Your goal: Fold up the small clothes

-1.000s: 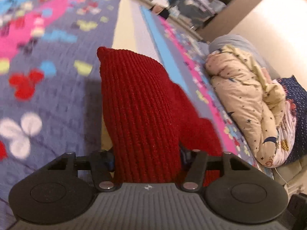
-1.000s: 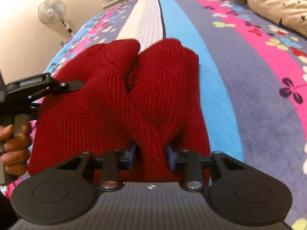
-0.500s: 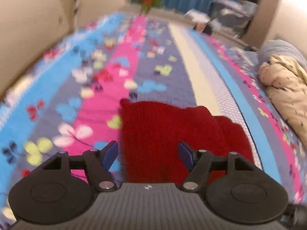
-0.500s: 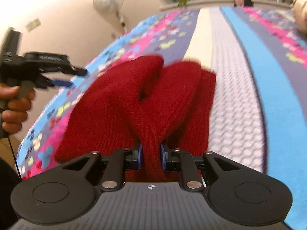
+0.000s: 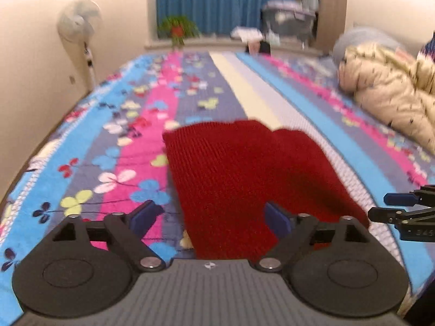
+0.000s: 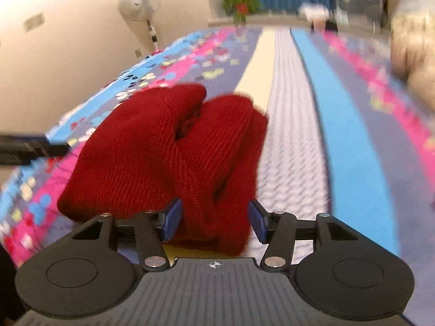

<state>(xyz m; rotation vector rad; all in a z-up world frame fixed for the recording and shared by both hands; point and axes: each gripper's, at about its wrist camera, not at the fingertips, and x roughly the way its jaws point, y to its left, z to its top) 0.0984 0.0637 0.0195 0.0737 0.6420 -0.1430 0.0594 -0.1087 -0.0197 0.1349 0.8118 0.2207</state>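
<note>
— While both cameras smear with motion, where does your red knit garment (image 5: 244, 179) lie?

— It lies on the bed (image 5: 89, 146), on the striped, flower-printed cover, bunched into two rounded humps in the right wrist view. Its near edge is cut off behind the body of each tool, so you cannot tell how far it runs toward you.

— And your left tool (image 5: 210, 216)?

— Released. Its jaws have just been opening and stand wide; the blue pads (image 5: 141, 217) sit clear on either side of the knit, which lies beneath and between them without being pressed.

— Your right tool (image 6: 213, 221)?

— Also released. Its jaws have just been opening; a fold of the garment is between them, with a gap at the right pad. At the left pad the knit comes right up close, and you cannot tell whether it brushes it.

— Anything else hard to read?

— A small pale scrap (image 5: 186, 241) peeks from under the garment's near edge; what it is you cannot tell. The cream bedding heap (image 5: 388, 95) at the right is blurred and cropped, and the fan (image 6: 139, 0) and plant (image 6: 240, 4) beyond the bed are soft.
</note>
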